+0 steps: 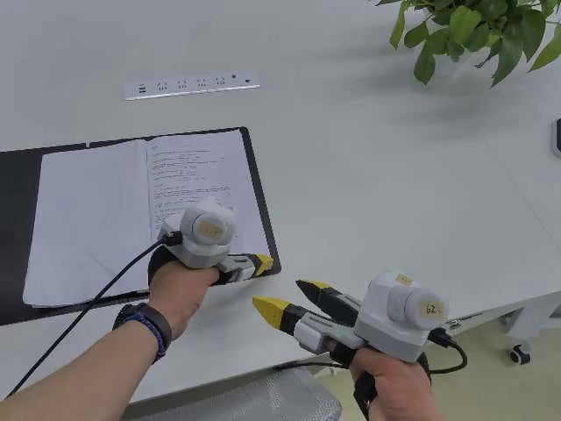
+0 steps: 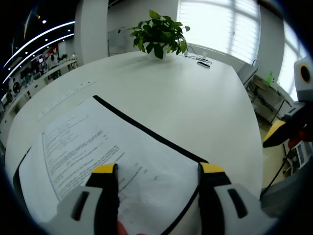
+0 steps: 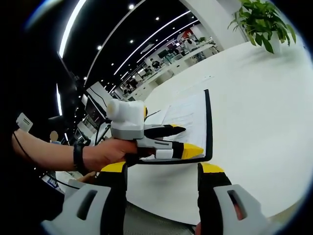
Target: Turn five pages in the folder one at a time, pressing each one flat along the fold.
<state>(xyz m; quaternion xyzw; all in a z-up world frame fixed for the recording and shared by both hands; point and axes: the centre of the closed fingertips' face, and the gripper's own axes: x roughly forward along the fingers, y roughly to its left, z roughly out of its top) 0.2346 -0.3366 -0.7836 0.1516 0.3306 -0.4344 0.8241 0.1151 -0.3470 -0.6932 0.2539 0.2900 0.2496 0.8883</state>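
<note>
A black folder (image 1: 260, 197) lies open on the white table, with a blank sheet (image 1: 88, 219) on its left and a printed page (image 1: 197, 175) on its right. My left gripper (image 1: 254, 263) hovers over the printed page's near right corner, jaws open with nothing between them; its own view puts the gripper (image 2: 159, 169) above the page (image 2: 88, 142) and the folder's edge (image 2: 146, 132). My right gripper (image 1: 289, 296) is off the table's front edge, open and empty, pointing at the left gripper (image 3: 161, 142) and the folder (image 3: 208, 122).
A white power strip (image 1: 191, 85) lies beyond the folder. A potted plant (image 1: 473, 31) stands at the far right. A grey chair (image 1: 263, 399) sits below the table's front edge. A black cable (image 1: 88, 307) trails from the left gripper across the folder.
</note>
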